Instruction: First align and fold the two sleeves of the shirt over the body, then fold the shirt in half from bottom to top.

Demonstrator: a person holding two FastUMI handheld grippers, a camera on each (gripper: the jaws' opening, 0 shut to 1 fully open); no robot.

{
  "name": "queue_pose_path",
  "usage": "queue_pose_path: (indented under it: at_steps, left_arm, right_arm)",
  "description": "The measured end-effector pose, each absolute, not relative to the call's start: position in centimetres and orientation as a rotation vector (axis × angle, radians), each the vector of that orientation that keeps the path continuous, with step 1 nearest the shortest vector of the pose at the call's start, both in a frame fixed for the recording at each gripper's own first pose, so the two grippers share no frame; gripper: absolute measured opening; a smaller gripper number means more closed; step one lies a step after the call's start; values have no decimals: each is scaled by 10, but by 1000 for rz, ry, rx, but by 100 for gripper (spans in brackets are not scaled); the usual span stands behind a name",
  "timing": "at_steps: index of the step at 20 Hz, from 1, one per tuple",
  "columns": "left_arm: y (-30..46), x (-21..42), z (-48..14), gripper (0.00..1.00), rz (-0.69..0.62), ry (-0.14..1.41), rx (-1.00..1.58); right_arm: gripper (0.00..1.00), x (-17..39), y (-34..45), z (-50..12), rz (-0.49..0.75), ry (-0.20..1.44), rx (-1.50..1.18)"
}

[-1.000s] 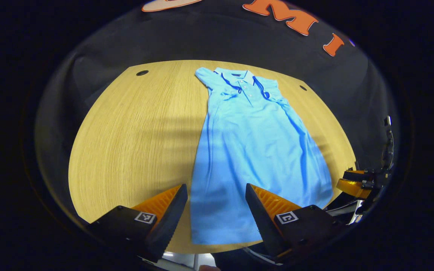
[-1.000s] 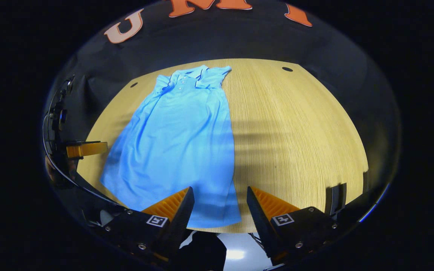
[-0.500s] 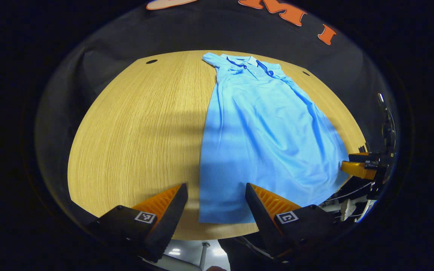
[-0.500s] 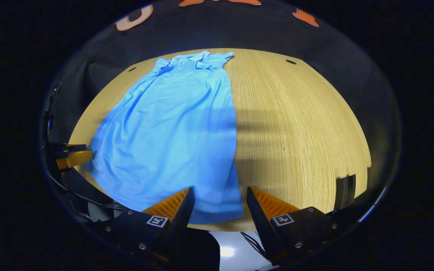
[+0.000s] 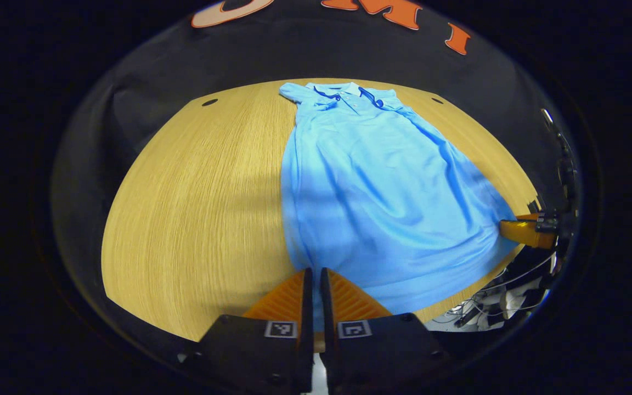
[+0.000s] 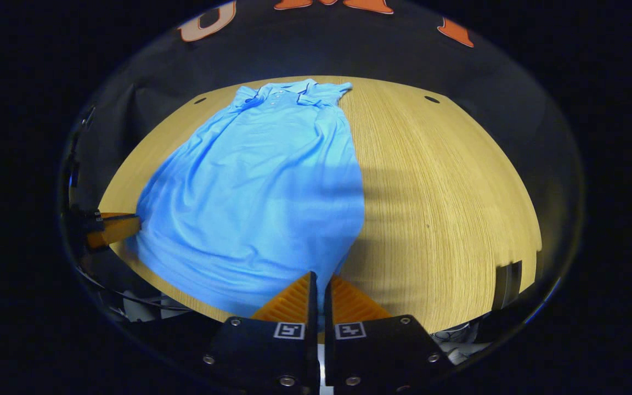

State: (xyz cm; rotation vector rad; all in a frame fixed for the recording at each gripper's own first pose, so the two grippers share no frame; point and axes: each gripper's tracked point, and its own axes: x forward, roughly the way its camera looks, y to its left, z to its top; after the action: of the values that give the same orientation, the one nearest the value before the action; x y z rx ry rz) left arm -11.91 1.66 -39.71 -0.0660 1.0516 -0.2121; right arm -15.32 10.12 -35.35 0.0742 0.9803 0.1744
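Observation:
A light blue polo shirt (image 5: pixel 382 186) (image 6: pixel 261 181) lies flat on the wooden table (image 5: pixel 195 203) (image 6: pixel 447 192), collar at the far end, sleeves folded in over the body. My left gripper (image 5: pixel 314 274) is shut on the shirt's bottom hem at its left corner. My right gripper (image 6: pixel 319 278) is shut on the hem at its right corner. The hem bunches slightly where each pair of fingers pinches it. In the left gripper view the right gripper (image 5: pixel 524 230) also shows at the far right, at the shirt's edge. In the right gripper view the left gripper (image 6: pixel 110 227) shows at the far left.
Two small dark holes (image 5: pixel 209 102) (image 6: pixel 432 99) sit in the table's far corners. The black booth wall stands behind the table. Cables and floor (image 5: pixel 491 307) show below the table's near edge.
Both grippers went from open to shut, closing on the shirt's bottom hem corners. The cameras moved closer to the hem, and the cloth near each corner has drawn in.

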Motion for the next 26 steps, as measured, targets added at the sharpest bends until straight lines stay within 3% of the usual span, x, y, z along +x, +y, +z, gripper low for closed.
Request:
queue_pose_path:
  at_steps: [2,3,8,26]
  left_arm:
    - [15,-116,-398,11,-214,1068,-63]
    - [16,-116,-395,6,-224,1074,-64]
    - [20,-91,-370,5,-215,1025,-79]
    - [25,96,-262,5,-249,801,-177]
  right_arm:
    - [2,-155,106,-350,183,996,139]
    - [2,-153,111,-351,193,1012,198]
    - [1,-128,120,-324,225,953,346]
    - [1,53,112,-199,221,679,577]
